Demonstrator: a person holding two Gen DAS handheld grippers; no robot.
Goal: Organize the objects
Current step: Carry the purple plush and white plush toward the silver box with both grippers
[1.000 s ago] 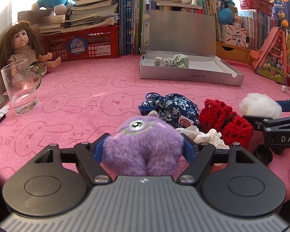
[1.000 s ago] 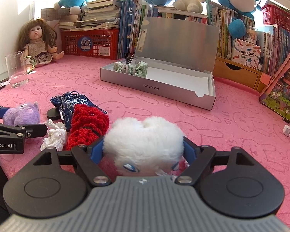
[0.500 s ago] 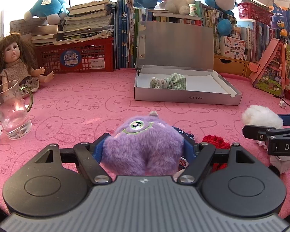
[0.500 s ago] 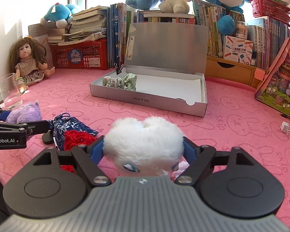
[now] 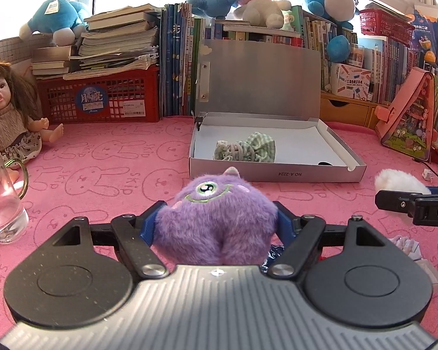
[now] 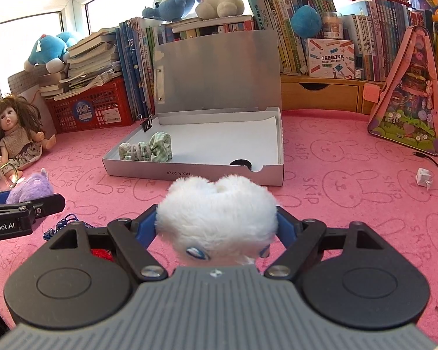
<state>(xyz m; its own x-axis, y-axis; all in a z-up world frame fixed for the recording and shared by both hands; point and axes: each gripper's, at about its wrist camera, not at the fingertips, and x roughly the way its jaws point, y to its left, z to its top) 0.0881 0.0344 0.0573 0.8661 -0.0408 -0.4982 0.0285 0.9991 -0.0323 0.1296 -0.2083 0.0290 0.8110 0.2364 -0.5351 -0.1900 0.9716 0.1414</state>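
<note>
Here, both loads have risen off the pink mat toward the open grey box (image 5: 277, 175) at frame centre: left gripper (image 5: 216, 224) clamps the purple plush (image 5: 216, 221), right gripper (image 6: 216, 227) the white plush (image 6: 217, 213); placement likely follows.
</note>
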